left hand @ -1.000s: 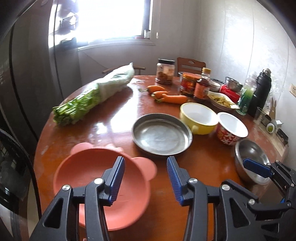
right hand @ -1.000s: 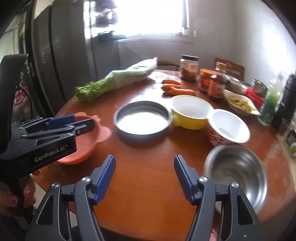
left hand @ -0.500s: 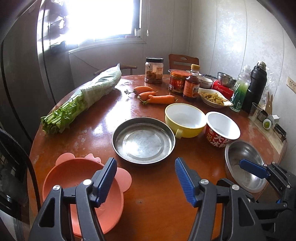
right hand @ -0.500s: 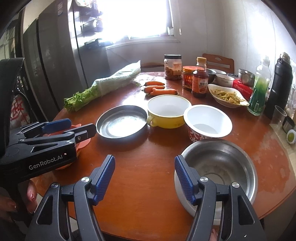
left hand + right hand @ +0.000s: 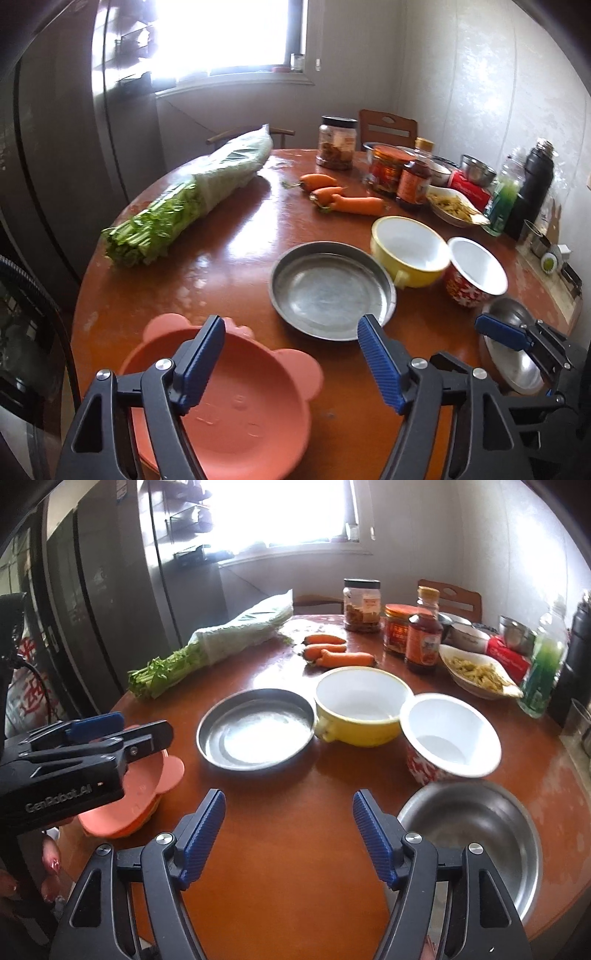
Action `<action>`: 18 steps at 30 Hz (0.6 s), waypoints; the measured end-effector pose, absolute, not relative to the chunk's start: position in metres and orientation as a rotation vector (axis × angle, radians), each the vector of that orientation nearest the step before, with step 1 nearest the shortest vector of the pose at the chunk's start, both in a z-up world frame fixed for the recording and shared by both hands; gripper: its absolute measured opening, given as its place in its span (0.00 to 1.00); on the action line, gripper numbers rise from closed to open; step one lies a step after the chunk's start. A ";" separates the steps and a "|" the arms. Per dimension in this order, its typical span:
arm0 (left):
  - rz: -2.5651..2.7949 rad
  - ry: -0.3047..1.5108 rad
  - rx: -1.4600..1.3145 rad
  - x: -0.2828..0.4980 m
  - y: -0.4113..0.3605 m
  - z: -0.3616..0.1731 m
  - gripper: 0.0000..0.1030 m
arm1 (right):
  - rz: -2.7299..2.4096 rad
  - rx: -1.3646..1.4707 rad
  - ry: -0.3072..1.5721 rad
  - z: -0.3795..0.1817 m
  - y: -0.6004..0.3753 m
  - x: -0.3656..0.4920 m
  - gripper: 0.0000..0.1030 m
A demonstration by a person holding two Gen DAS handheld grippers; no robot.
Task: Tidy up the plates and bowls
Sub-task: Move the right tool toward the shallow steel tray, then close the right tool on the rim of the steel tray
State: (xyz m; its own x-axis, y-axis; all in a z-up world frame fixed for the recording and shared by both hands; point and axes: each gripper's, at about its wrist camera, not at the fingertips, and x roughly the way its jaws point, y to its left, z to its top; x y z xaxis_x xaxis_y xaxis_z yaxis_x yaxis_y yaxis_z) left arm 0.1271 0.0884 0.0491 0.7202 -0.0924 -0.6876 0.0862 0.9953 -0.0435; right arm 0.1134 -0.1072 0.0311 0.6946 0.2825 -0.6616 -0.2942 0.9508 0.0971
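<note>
Along the near side of the round wooden table stands a row of dishes. A pink bear-eared bowl lies under my left gripper, whose jaws are opening with nothing between them. Its left finger hangs over the bowl's rim. Beyond are a steel plate, a yellow bowl and a red-and-white bowl. My right gripper hovers over bare table, its jaws opening and empty. A steel bowl sits just right of it. The pink bowl shows partly under the left gripper.
A bagged bundle of greens and carrots lie further back. Jars, sauce bottles, a dish of food, a green bottle and a black flask crowd the far right. A person's hand holds the left gripper. A dark fridge stands left.
The left jaws have spread clearly wider above the pink bowl, and the right jaws a little. Both hands have drifted slightly, so the dishes sit differently in each view.
</note>
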 end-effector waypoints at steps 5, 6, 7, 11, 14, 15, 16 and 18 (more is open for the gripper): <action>-0.087 0.751 -0.017 0.132 0.104 0.052 0.72 | 0.343 -0.041 0.740 0.033 -0.088 0.134 0.71; -0.083 0.753 -0.020 0.133 0.107 0.052 0.72 | 0.351 -0.047 0.738 0.034 -0.083 0.137 0.71; -0.077 0.755 -0.025 0.135 0.111 0.051 0.72 | 0.355 -0.053 0.737 0.033 -0.078 0.143 0.71; -0.071 0.763 -0.035 0.139 0.122 0.048 0.72 | 0.363 -0.103 0.766 0.025 -0.056 0.164 0.71; -0.076 0.772 -0.040 0.141 0.126 0.046 0.72 | 0.370 -0.133 0.775 0.019 -0.046 0.174 0.70; -0.082 0.777 -0.039 0.141 0.127 0.045 0.72 | 0.373 -0.138 0.780 0.017 -0.044 0.177 0.68; -0.087 0.780 -0.039 0.141 0.127 0.044 0.72 | 0.375 -0.146 0.794 0.014 -0.041 0.182 0.65; -0.091 0.784 -0.036 0.142 0.127 0.042 0.72 | 0.385 -0.155 0.807 0.011 -0.036 0.187 0.62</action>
